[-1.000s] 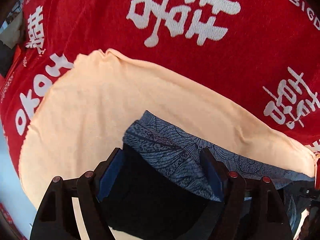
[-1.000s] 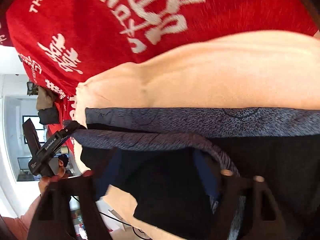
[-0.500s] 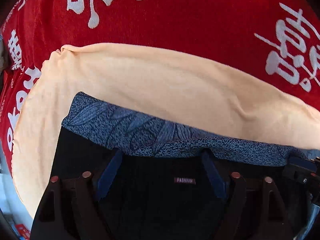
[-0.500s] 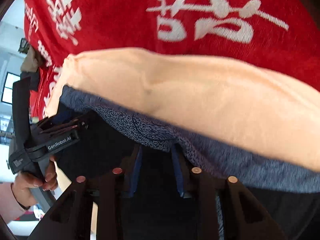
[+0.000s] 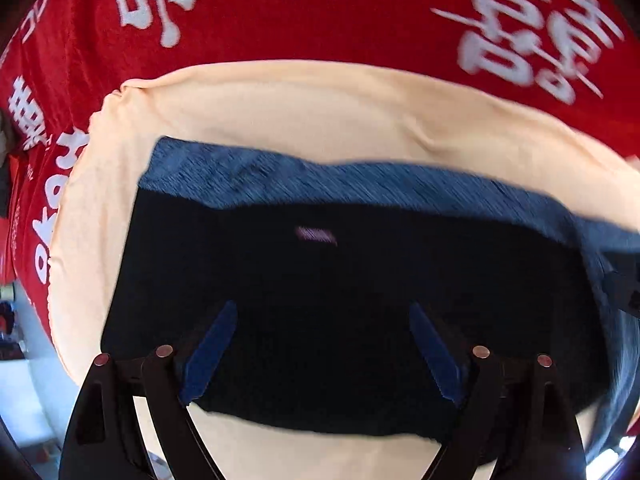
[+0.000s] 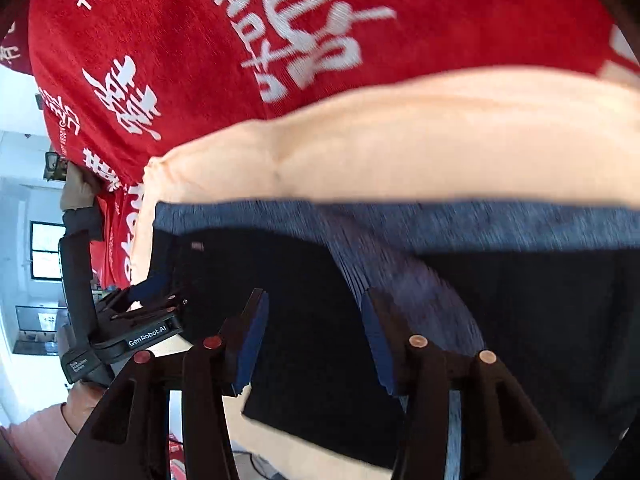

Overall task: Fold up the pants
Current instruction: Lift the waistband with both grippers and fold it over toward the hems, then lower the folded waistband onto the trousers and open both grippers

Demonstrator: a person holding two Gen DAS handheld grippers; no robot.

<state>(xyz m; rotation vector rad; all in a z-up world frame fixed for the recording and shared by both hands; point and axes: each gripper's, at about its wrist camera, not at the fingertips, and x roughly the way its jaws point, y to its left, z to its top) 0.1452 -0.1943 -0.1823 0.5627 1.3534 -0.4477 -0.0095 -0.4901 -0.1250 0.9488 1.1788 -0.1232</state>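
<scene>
My left gripper (image 5: 320, 344) stood wide apart over the black pants (image 5: 320, 300), nothing pinched between its blue pads (image 5: 208, 356); my right gripper (image 6: 312, 336) had just been opening, jaws partly apart, the pants under the gap but not squeezed. The pants lay folded flat on a peach cloth (image 5: 320, 112), their blue patterned waistband (image 5: 340, 184) along the far edge; beyond that spread a red cover (image 5: 340, 12) with white lettering.
</scene>
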